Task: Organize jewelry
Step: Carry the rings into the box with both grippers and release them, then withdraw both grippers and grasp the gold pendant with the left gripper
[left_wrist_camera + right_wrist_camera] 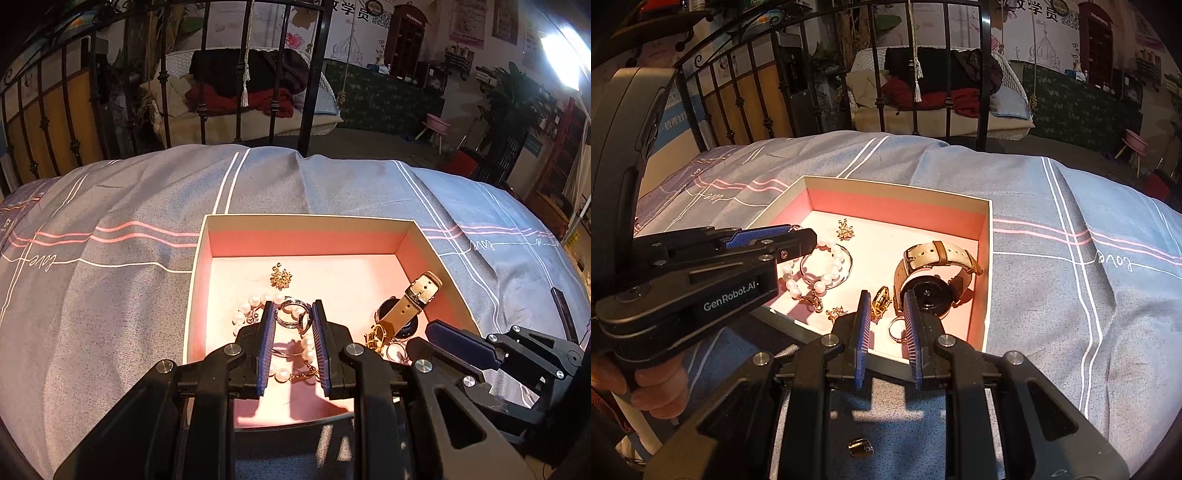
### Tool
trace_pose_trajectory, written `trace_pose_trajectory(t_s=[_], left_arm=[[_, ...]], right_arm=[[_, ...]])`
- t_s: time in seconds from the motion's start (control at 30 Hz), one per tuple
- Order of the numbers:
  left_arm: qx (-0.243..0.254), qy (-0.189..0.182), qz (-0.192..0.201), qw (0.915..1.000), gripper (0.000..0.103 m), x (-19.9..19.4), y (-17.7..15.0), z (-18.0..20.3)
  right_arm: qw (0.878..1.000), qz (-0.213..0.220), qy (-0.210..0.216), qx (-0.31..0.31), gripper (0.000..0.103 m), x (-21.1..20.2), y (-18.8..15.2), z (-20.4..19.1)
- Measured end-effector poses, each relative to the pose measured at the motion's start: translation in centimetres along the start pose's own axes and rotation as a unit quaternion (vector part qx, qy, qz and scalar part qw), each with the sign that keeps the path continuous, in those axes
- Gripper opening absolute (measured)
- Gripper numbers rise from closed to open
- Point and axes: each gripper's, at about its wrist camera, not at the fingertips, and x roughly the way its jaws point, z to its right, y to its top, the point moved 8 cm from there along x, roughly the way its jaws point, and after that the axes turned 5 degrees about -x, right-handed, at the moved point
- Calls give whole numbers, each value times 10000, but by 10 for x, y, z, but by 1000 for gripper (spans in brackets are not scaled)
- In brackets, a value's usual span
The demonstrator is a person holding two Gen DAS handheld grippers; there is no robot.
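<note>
An open pink-lined box point(306, 219) point(988, 236) lies on the bed. It holds a pearl bracelet point(255, 301) point(831, 275), a bangle point(291, 317), a gold brooch point(280, 277) point(845, 229), a tan-strapped watch point(417, 295) point(934, 273), a gold clasp point(881, 301) and a ring point(897, 328). My left gripper point(293, 304) point(798, 234) is open over the pearls, its jaws either side of the bangle. My right gripper point(886, 295) point(421, 334) is open and empty at the box's near edge, beside the watch. A small gold piece point(860, 447) lies on the sheet under it.
The box sits on a grey-blue bedspread point(110, 288) point(1071, 295) with pink and white stripes. A black iron bedframe point(314, 74) point(945, 66) rises behind the bed. Beyond it are a wicker swing seat with clothes and room furniture.
</note>
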Motion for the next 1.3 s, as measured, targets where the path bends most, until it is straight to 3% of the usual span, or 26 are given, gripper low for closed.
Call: trace_pose_trajectory(t_s=[0.57, 0.6, 0.7, 0.77, 0.83, 0.87, 1.1, 1.13, 1.2, 1.3], left_arm=[[-22, 73, -111, 9999, 20, 11, 1, -3], [-31, 72, -117, 9999, 21, 11, 2, -3], [-90, 113, -16, 9999, 39, 6, 5, -5], [-41, 90, 180, 9998, 44, -4, 9, -4], [10, 94, 284, 9996, 51, -16, 11, -2], [5, 68, 339, 9994, 52, -23, 11, -1], [-149, -150, 507, 9985, 57, -68, -17, -6], [-168, -149, 486, 9986, 57, -72, -26, -8], [-240, -219, 373, 9988, 57, -76, -45, -9], [-202, -223, 108, 9995, 57, -72, -72, -8]], right_arm=[[10000, -26, -14, -24, 19, 4, 1, 0], [10000, -21, -14, -22, 19, 4, 1, -1], [10000, 3, -32, -35, 20, 2, 1, -1], [10000, 29, -43, -14, 24, -1, 0, 0], [9999, 100, -79, 8, 52, -8, 0, 1], [9998, 162, -105, 5, 58, -13, -1, 1], [9995, 244, -22, 222, 64, -52, -37, -1], [9995, 199, -6, 247, 73, -56, -47, -2], [9997, 81, -46, 239, 80, -60, -68, -4], [9995, -92, -53, 311, 80, -62, -91, -4]])
